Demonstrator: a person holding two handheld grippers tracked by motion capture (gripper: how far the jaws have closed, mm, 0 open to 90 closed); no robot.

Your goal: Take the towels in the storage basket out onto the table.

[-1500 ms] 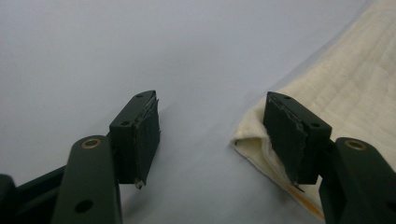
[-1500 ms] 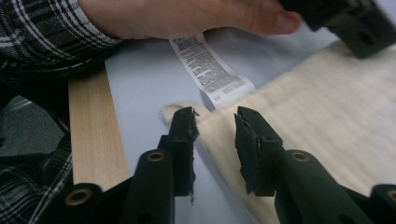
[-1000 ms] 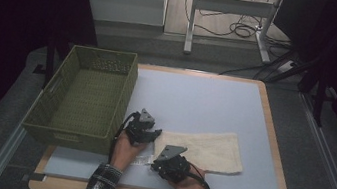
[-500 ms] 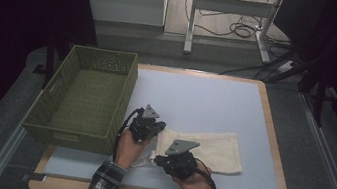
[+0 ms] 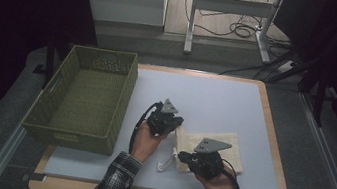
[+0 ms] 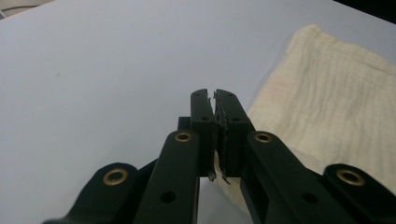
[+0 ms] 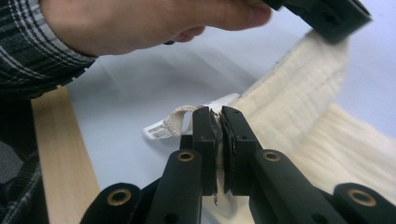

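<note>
on the blue mat [image 5: 216, 101], both grippers pinch one cream cloth [image 5: 229, 146]: the left gripper [image 5: 175, 124] clamped on its far corner, the right gripper [image 5: 182, 158] on the near edge by the loop tag [image 7: 170, 125]; a green basket [image 5: 82, 99] stands to the left.

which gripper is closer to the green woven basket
Left. The left gripper sits just right of the green woven basket; the right gripper is farther right and nearer the person.

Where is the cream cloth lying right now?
In the high view the cream cloth lies on the pale blue mat, toward its near right, right of the green basket, with the left gripper and right gripper at its left edge.
</note>
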